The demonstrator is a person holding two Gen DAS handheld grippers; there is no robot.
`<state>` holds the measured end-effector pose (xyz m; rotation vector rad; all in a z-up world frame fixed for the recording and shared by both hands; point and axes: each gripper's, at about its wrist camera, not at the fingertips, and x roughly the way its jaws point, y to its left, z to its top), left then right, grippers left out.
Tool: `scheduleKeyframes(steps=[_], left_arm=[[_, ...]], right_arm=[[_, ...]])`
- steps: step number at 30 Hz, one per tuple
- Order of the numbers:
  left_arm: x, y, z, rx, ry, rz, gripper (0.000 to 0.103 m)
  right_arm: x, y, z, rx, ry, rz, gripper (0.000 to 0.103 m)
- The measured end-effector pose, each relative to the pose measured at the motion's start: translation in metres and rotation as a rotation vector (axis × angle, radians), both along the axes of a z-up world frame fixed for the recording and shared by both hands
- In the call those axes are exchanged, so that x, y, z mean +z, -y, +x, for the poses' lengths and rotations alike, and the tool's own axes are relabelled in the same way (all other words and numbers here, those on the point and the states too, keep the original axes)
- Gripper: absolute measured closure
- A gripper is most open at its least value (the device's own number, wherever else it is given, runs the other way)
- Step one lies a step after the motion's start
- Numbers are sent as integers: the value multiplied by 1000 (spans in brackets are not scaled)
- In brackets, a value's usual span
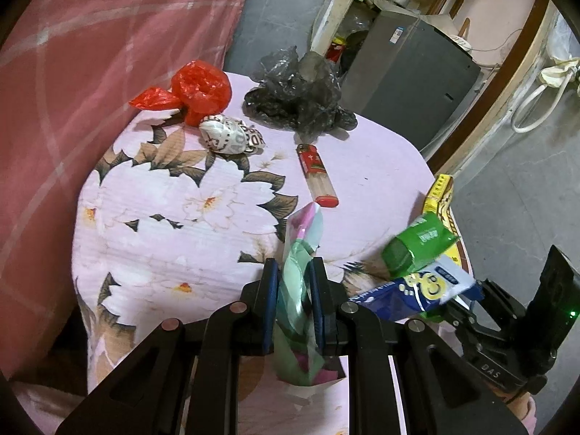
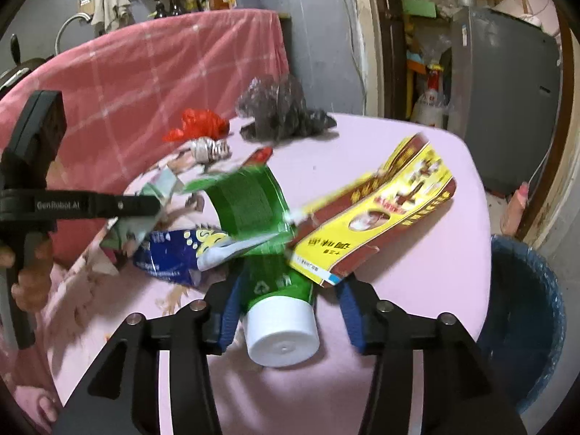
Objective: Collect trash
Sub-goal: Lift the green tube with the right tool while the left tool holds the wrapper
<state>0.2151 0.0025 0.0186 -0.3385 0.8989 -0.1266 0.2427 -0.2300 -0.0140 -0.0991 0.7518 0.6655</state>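
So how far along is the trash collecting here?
Nothing visibly binned yet. Left gripper pinches a green-pink wrapper; right gripper stands open around a green tube. Red bag, grey bag, lighter, yellow box remain.

My left gripper [image 1: 293, 293] and right gripper [image 2: 290, 317] are black linkages with silver pivot pins and blue-padded fingers [image 2: 228, 320]; "GenRobot.AI" marks one body.

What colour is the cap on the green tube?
White. The cap on the green tube shows best in the right wrist view.
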Motion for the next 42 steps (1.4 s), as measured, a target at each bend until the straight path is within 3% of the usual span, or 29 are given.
scheduleKeyframes(steps=[9,29,35,42], left_arm=[[3,-6,-6,0,-6,-5,89],[16,-13,-18,24,25,-18,89],[21,-15,-21,30,62,-28,89],[30,-12,-24,44,115,-38,89]], right_arm=[[-2,-14,-15,72,51,-86,49],[-11,-39,-27,45,210,-173,52],[-3,-44,-40,43,347,-209,53],[14,-43,-49,25,467,-183,53]])
